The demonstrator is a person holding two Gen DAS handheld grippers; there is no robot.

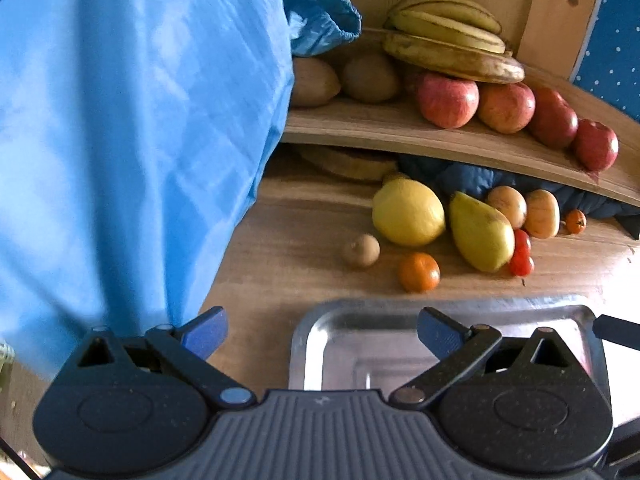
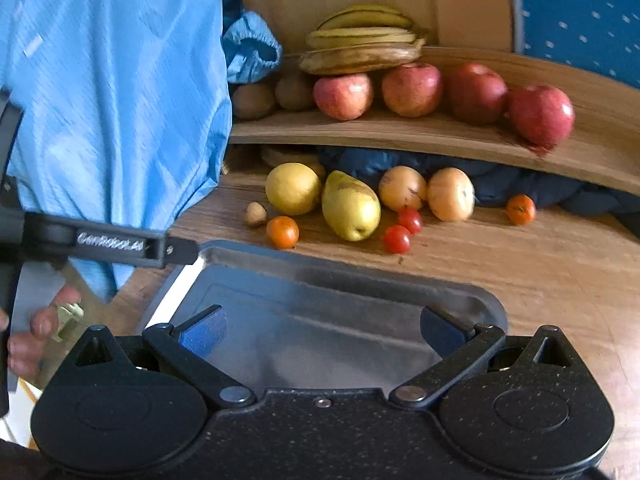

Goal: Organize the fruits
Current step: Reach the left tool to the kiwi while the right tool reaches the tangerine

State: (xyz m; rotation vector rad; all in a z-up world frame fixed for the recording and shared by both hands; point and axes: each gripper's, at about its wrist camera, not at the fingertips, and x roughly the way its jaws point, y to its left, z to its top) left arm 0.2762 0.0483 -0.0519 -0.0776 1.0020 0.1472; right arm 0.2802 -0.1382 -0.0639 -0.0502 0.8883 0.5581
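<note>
Fruits lie loose on the wooden table [image 2: 520, 280] just beyond the empty metal tray [image 2: 340, 276]: lemon [image 2: 293, 188], pear [image 2: 351, 206], 2 cherry tomatoes [image 2: 403, 230]. Both the left gripper [image 1: 322, 330] and right gripper [image 2: 323, 330] gape wide, empty. Best approach the pear's middle squarely, closing gently.

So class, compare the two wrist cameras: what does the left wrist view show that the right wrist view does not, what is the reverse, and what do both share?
Only the left wrist view: nothing much beyond a larger stretch of blue cloth.

Only the right wrist view: the person's fingers and the left gripper's arm marked GenRobot.

Both: bananas, four apples on the shelf, lemon, pear, tomatoes, metal tray, and each view's own jaws wide open with nothing between them.
</note>
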